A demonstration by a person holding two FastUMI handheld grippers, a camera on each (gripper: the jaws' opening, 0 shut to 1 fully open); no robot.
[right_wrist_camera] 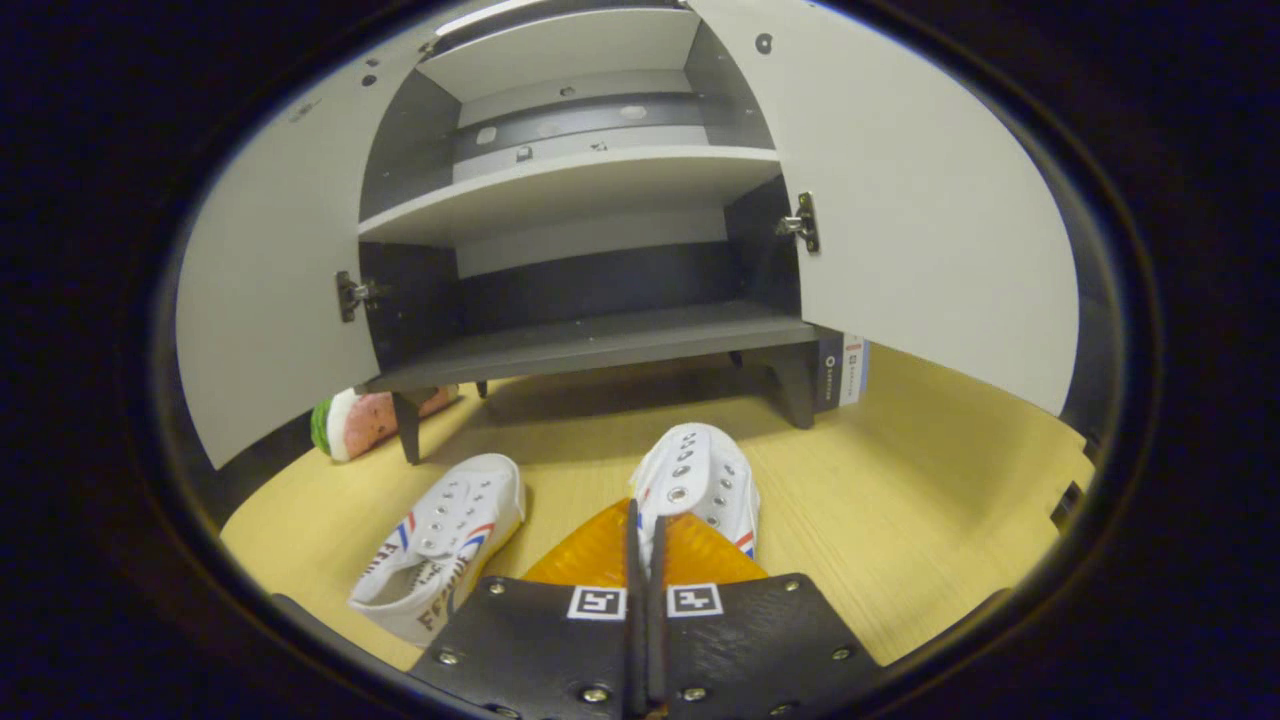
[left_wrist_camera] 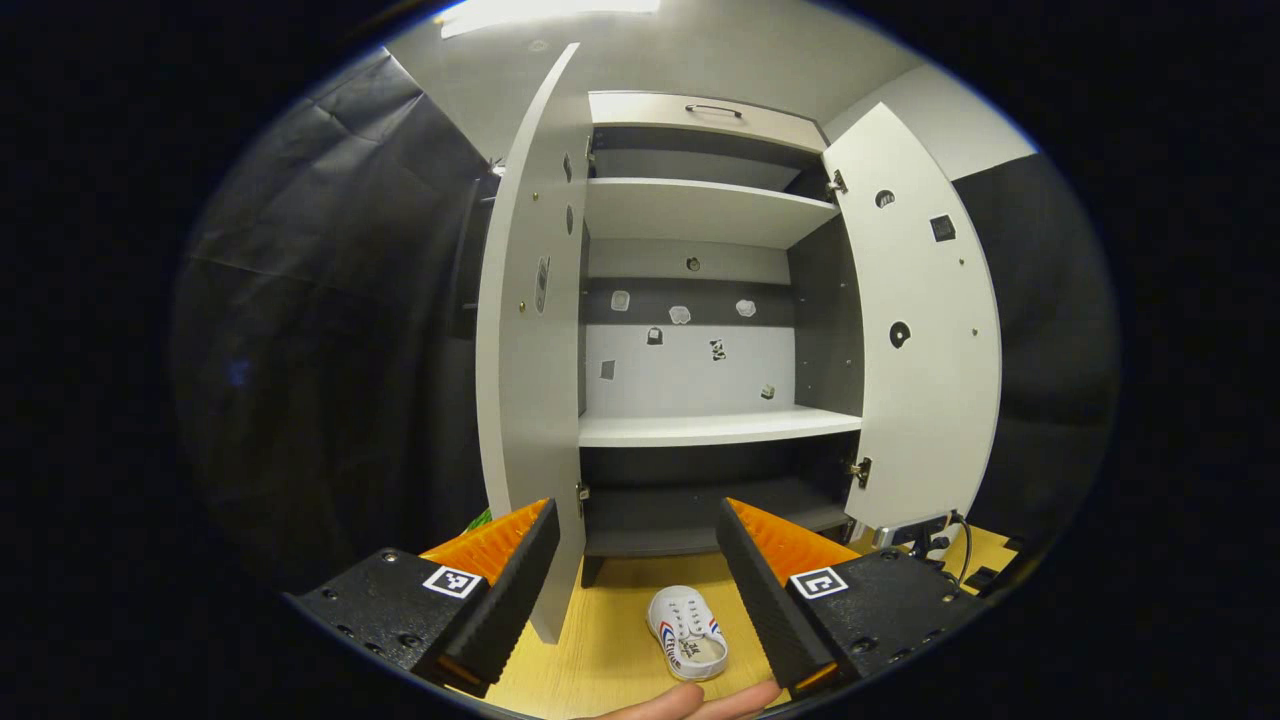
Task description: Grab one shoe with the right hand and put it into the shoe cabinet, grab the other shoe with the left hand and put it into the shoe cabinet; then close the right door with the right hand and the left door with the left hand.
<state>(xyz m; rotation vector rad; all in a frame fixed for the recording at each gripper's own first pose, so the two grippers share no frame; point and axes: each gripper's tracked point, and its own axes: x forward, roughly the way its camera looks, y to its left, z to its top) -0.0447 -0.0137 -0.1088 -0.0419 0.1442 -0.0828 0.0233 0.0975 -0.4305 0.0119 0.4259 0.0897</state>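
Observation:
The shoe cabinet (left_wrist_camera: 715, 428) stands with both doors wide open: left door (left_wrist_camera: 530, 350), right door (left_wrist_camera: 925, 330). Its shelves hold nothing. My left gripper (left_wrist_camera: 640, 560) is open and raised in front of the cabinet. A white shoe (left_wrist_camera: 688, 632) lies on the wooden floor below it. In the right gripper view, two white shoes lie before the cabinet's bottom shelf (right_wrist_camera: 600, 345). My right gripper (right_wrist_camera: 645, 515) is low and shut on the side wall of the right-hand shoe (right_wrist_camera: 700, 470), hiding its heel. The other shoe (right_wrist_camera: 440, 540) lies to its left.
A watermelon-slice toy (right_wrist_camera: 365, 420) lies under the cabinet's left side. A small box (right_wrist_camera: 843, 370) stands by the right leg. Cables (left_wrist_camera: 940, 540) run behind the right door. Fingertips of a hand (left_wrist_camera: 700, 702) show at the bottom of the left gripper view.

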